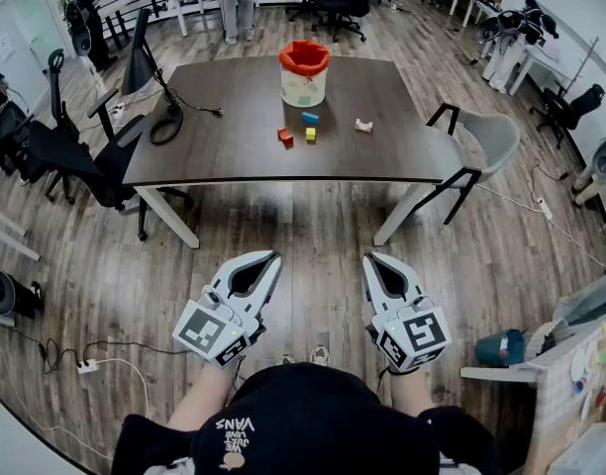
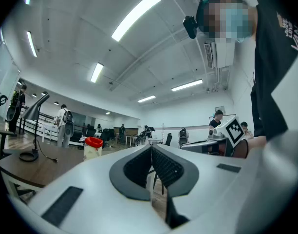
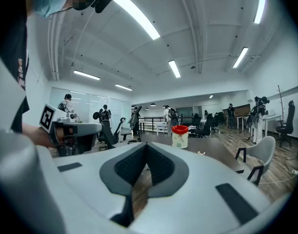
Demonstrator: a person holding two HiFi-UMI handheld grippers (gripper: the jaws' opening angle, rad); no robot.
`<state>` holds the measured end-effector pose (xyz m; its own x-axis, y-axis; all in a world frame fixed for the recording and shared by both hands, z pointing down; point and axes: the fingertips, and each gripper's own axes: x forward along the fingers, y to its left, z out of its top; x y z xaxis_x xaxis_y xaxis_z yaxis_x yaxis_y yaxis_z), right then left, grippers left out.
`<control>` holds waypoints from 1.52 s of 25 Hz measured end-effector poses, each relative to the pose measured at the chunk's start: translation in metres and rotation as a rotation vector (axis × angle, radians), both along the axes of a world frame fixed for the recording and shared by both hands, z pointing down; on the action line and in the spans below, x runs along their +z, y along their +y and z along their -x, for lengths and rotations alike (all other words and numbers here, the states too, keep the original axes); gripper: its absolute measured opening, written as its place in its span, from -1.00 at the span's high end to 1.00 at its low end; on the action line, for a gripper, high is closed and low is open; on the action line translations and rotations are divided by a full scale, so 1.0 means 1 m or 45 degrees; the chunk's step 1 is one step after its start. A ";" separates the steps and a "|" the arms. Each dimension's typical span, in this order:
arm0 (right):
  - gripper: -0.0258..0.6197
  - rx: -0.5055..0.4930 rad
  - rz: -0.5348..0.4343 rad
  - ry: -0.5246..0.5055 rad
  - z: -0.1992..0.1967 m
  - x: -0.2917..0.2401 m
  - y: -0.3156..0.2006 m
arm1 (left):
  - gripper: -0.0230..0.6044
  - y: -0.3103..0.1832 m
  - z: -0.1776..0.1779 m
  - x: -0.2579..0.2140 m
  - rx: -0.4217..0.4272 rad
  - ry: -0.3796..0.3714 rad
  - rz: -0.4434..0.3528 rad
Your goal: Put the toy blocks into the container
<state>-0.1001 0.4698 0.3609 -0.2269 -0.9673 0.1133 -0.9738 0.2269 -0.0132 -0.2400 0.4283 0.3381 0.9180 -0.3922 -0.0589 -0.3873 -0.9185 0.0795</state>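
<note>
On the dark table (image 1: 234, 137) stands a white container with a red liner (image 1: 304, 71). In front of it lie a red block (image 1: 285, 137), a yellow block (image 1: 310, 134), a blue block (image 1: 310, 117) and a small white piece (image 1: 363, 125). My left gripper (image 1: 273, 256) and right gripper (image 1: 368, 259) are held level over the wooden floor, well short of the table, both shut and empty. The container shows far off as a small shape in the left gripper view (image 2: 93, 147) and the right gripper view (image 3: 179, 136).
A grey chair (image 1: 486, 142) stands at the table's right end, black office chairs (image 1: 75, 156) at its left. A black desk lamp (image 1: 145, 62) with a cable sits on the table's left part. A power strip (image 1: 88, 366) lies on the floor at left.
</note>
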 end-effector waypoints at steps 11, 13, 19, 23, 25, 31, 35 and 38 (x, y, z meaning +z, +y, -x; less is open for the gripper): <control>0.87 -0.030 -0.020 -0.025 -0.001 -0.003 -0.008 | 0.89 -0.005 -0.006 0.004 -0.002 -0.024 -0.001; 0.87 -0.043 -0.028 -0.040 -0.002 -0.003 -0.009 | 0.89 -0.006 -0.008 0.005 -0.004 -0.024 0.001; 0.87 -0.058 -0.036 -0.040 -0.009 -0.001 -0.012 | 0.89 -0.009 -0.016 0.007 -0.020 -0.021 0.006; 0.87 -0.061 -0.043 -0.035 -0.019 -0.002 -0.013 | 0.89 -0.009 -0.024 0.009 -0.030 -0.023 0.009; 0.87 -0.068 -0.042 -0.023 -0.023 -0.001 -0.015 | 0.89 -0.009 -0.029 0.010 -0.035 -0.024 0.009; 0.87 -0.116 -0.028 -0.008 -0.036 0.005 -0.027 | 0.89 -0.019 -0.045 0.015 -0.069 -0.024 0.008; 0.87 -0.145 -0.025 -0.011 -0.043 0.010 -0.033 | 0.89 -0.023 -0.052 0.019 -0.093 -0.022 0.009; 0.87 -0.158 -0.022 -0.002 -0.048 0.012 -0.044 | 0.89 -0.031 -0.059 0.022 -0.102 -0.015 0.011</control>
